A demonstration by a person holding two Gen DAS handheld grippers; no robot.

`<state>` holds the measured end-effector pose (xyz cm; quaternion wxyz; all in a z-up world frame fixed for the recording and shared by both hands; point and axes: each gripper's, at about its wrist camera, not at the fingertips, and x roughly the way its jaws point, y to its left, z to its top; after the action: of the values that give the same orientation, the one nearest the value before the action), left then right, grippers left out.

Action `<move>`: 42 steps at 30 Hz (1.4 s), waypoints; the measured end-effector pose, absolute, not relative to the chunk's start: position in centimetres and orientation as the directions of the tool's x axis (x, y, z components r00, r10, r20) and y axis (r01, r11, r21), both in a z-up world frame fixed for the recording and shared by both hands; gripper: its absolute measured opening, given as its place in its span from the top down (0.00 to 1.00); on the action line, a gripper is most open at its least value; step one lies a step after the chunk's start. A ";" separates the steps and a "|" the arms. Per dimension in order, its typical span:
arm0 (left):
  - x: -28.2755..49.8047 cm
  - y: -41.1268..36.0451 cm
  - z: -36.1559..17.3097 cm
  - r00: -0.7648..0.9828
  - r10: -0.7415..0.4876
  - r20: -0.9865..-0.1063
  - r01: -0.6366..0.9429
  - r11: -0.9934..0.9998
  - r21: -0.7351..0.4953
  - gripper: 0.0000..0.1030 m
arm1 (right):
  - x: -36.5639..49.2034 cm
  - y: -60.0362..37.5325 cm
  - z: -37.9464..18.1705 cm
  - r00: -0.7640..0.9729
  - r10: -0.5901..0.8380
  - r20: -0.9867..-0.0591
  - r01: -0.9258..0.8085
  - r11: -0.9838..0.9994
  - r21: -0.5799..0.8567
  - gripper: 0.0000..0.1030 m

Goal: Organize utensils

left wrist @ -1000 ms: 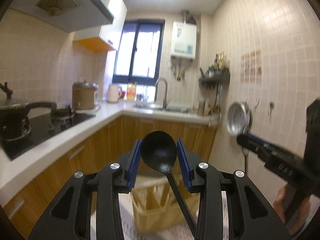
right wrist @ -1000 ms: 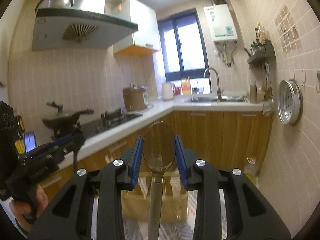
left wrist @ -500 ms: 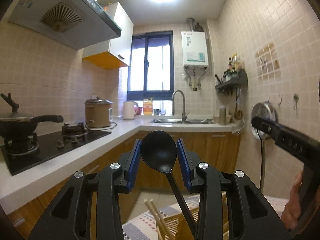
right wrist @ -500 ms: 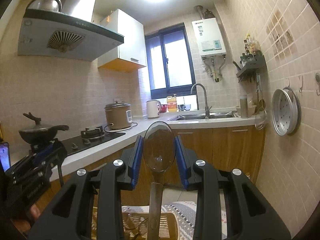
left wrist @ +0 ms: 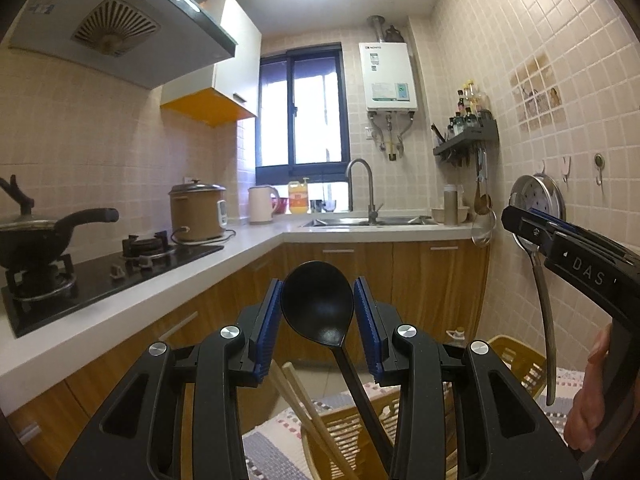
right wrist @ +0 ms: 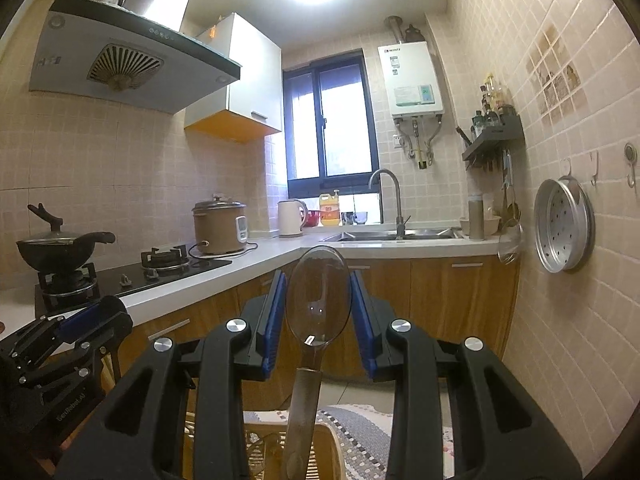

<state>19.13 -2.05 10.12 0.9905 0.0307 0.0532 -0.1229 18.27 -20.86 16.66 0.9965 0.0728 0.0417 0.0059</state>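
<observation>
In the left wrist view my left gripper (left wrist: 318, 308) is shut on the bowl of a black spoon (left wrist: 318, 300). Its handle slants down to the right, over a yellow slotted basket (left wrist: 516, 360) on the floor that holds wooden chopsticks (left wrist: 300, 404). My right gripper (right wrist: 318, 300) is shut on the bowl of a smoky translucent spoon (right wrist: 318, 288), whose handle hangs down above the basket (right wrist: 260, 444). Each gripper shows in the other's view: the right gripper (left wrist: 520, 220) at the right with its spoon's metal handle (left wrist: 544, 320) dangling, the left gripper (right wrist: 100, 320) at the lower left.
A white L-shaped counter (left wrist: 256, 244) runs along the left with a stove and pan (left wrist: 36, 236), rice cooker (left wrist: 196, 212), kettle and sink (left wrist: 368, 222). A steamer tray (right wrist: 564, 228) hangs on the right wall. A striped rug (right wrist: 360, 432) lies under the basket. A hand (left wrist: 592, 400) holds the right gripper.
Both grippers have tipped up toward level and sunk closer to the basket, which now sits large at the bottom edge with the chopsticks near. Both spoons stay gripped.
</observation>
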 end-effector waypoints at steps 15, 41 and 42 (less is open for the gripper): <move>19.3 -2.2 8.8 0.966 -0.221 -0.134 0.232 0.970 0.072 0.66 | 17.6 -20.4 14.7 0.991 0.034 -0.127 -0.017 0.991 0.135 0.72; 13.6 -1.4 10.8 0.962 -0.218 -0.162 0.228 0.973 0.042 0.52 | 11.2 -24.7 15.3 0.938 0.127 -0.322 -0.048 0.969 0.243 0.46; 13.1 -1.3 10.7 0.962 -0.217 -0.168 0.227 0.973 0.042 0.52 | 11.0 -24.9 15.0 0.919 0.125 -0.375 -0.039 0.973 0.229 0.46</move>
<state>13.14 -1.30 10.73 0.9899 0.0304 0.0812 -0.1123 11.02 -24.86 15.00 0.9733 0.1093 0.1973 0.0420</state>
